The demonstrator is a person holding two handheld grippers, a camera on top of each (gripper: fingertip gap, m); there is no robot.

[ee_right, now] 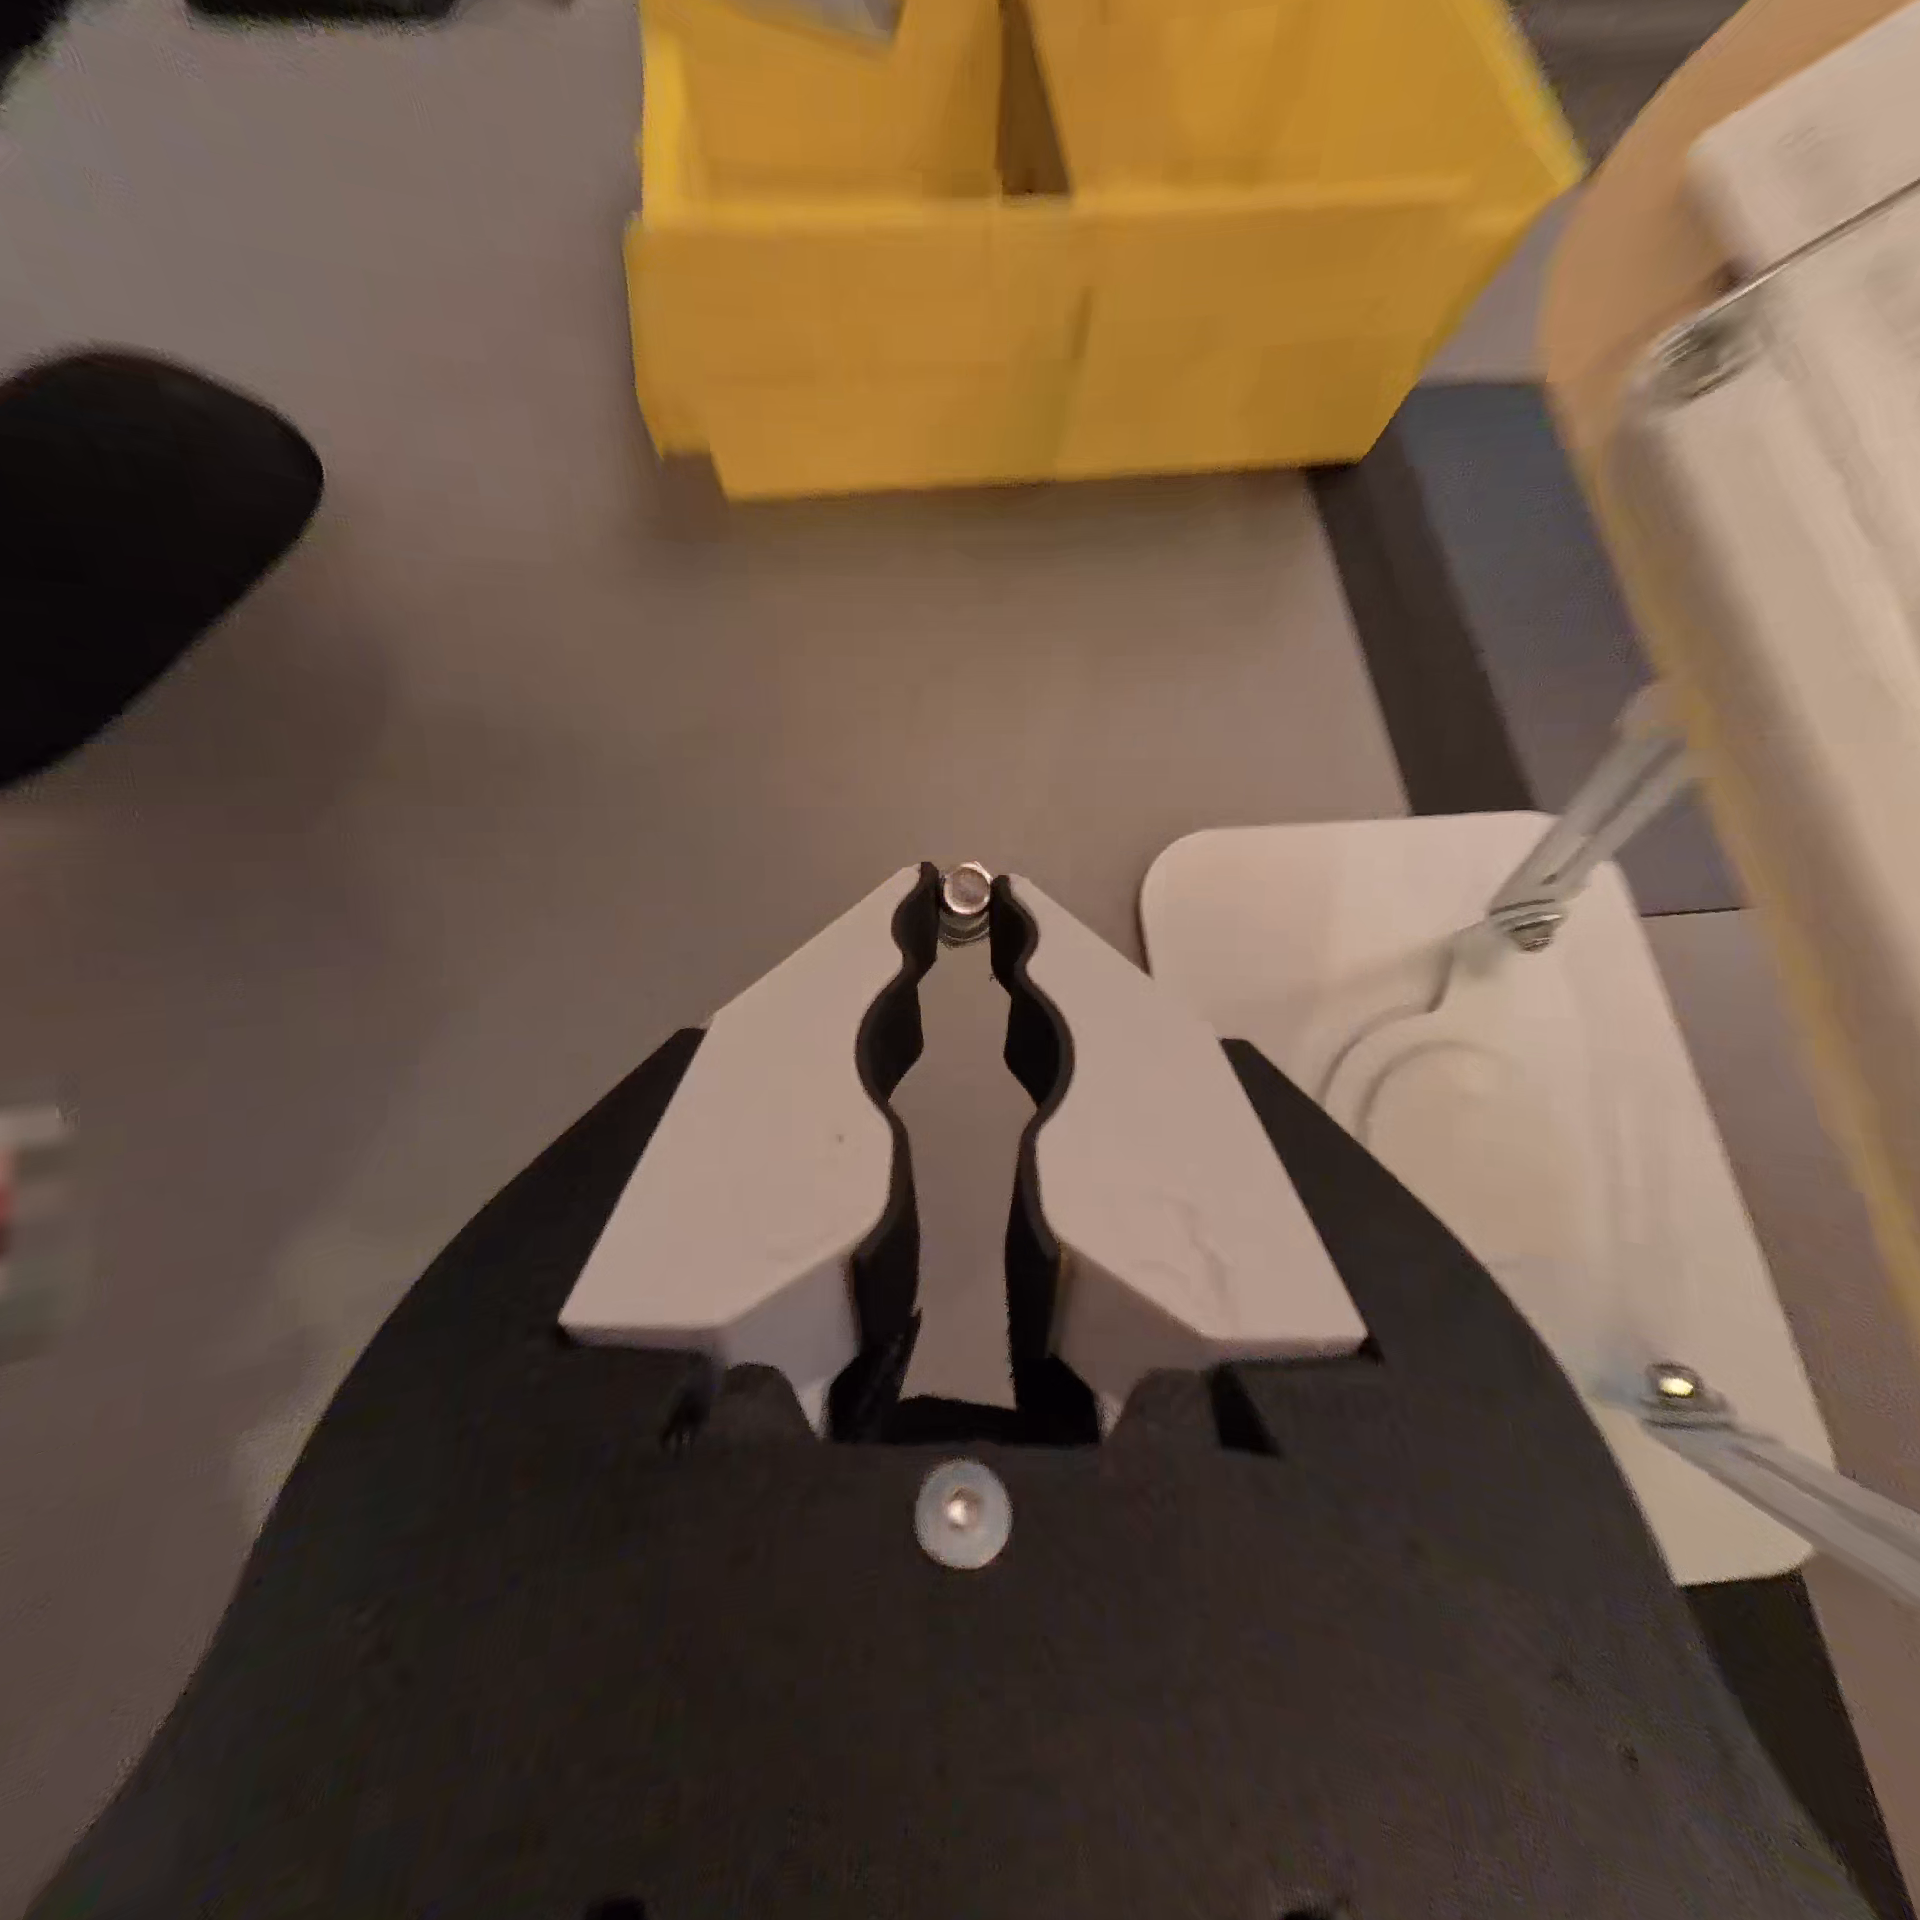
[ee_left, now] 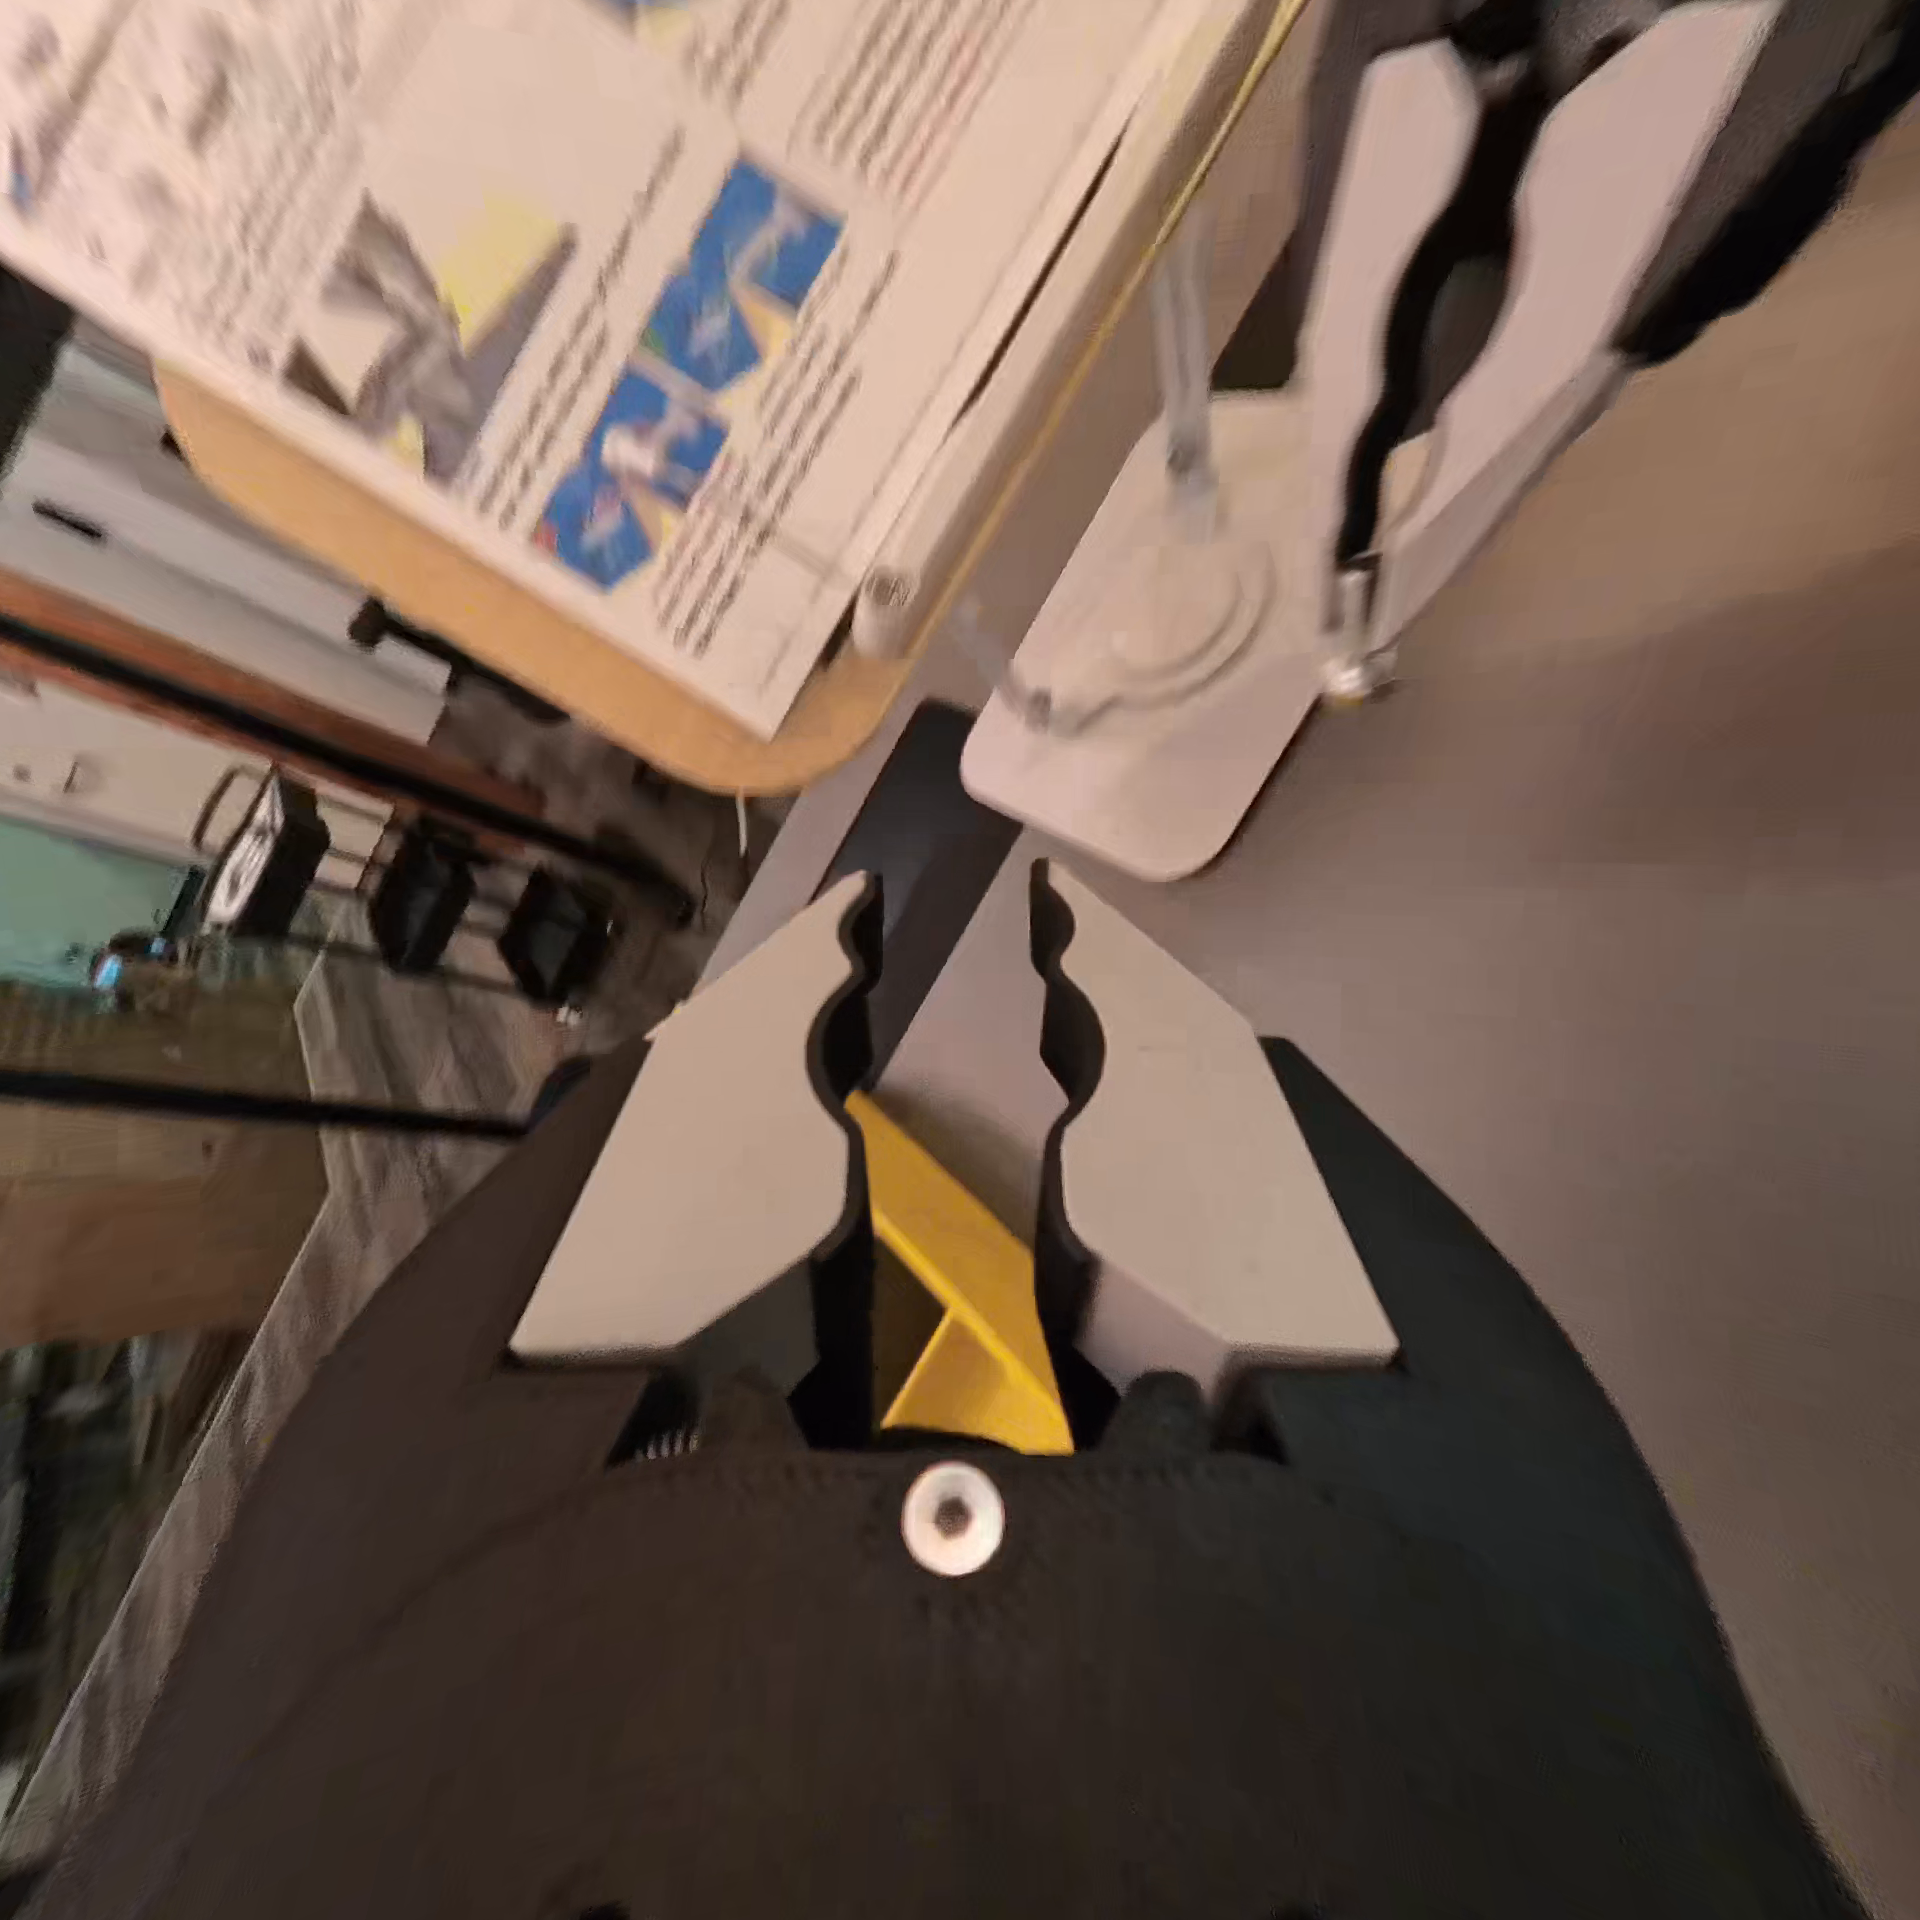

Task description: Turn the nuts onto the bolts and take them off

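In the left wrist view, the left gripper (ee_left: 951,883) is spread and holds nothing. Farther off, up to its right, the right gripper (ee_left: 1351,613) pinches a small bolt (ee_left: 1354,634) beside a white plate (ee_left: 1122,769).

In the right wrist view, the same bolt sits between the fingertips over the grey table (ee_right: 520,675), with yellow bins (ee_right: 1039,332) beyond.

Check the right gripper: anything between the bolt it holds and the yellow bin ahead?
Nothing visible. The right gripper pinches the bolt at its fingertips, and only bare grey table lies between it and the yellow bin. The white stand sits off to the right, clear of that line.
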